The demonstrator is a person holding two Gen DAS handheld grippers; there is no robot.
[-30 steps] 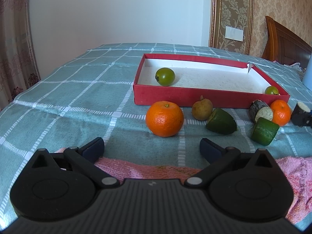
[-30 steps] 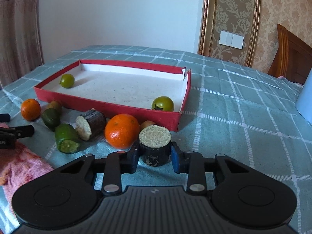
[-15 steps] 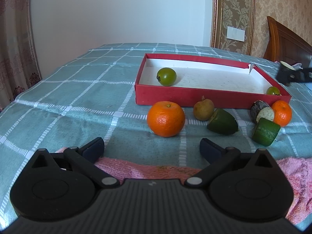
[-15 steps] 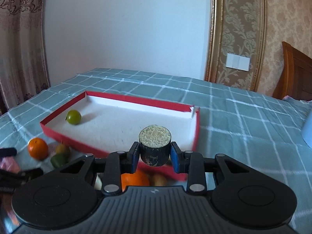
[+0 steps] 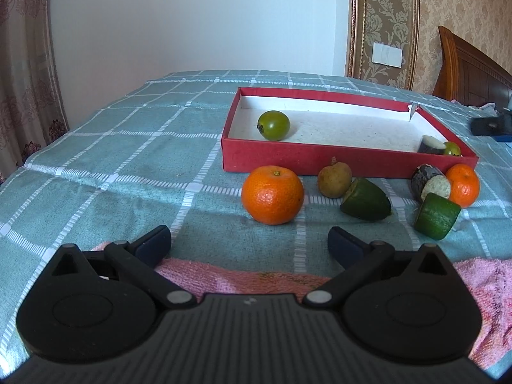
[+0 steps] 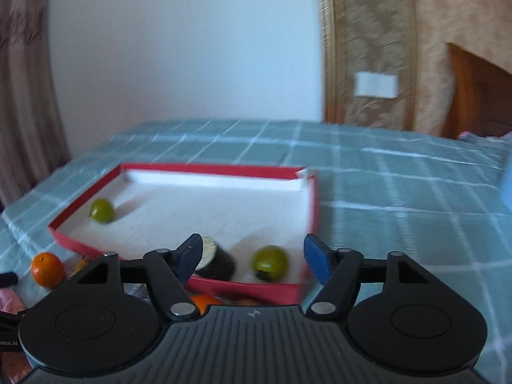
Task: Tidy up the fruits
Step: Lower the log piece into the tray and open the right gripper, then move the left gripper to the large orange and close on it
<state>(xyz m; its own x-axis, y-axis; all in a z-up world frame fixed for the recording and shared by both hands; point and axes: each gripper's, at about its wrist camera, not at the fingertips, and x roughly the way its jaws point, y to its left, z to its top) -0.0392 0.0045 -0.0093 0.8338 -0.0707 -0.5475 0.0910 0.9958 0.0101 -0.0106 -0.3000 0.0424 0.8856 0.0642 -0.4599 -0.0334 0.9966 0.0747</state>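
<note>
The red box (image 5: 320, 160) holds a green fruit (image 5: 273, 125) at its left, and a dark cut piece (image 5: 430, 145) beside a second green fruit (image 5: 452, 149) in its right corner. My right gripper (image 6: 252, 256) hovers over that corner with its jaws opening. The dark piece (image 6: 217, 260) lies loose below, near the left fingertip, with the green fruit (image 6: 268, 262) next to it. My left gripper (image 5: 248, 240) stands open and empty, short of a big orange (image 5: 272, 195).
In front of the box lie a brown pear-like fruit (image 5: 334, 180), two green cut pieces (image 5: 366, 200) (image 5: 436, 216), another dark cut piece (image 5: 430, 187) and a small orange (image 5: 464, 185). A pink towel (image 5: 224, 275) lies under my left gripper on the checked cloth.
My right gripper lifted the dark cut piece over the box, then let it go; the piece now lies in the box corner. My left gripper stayed still.
</note>
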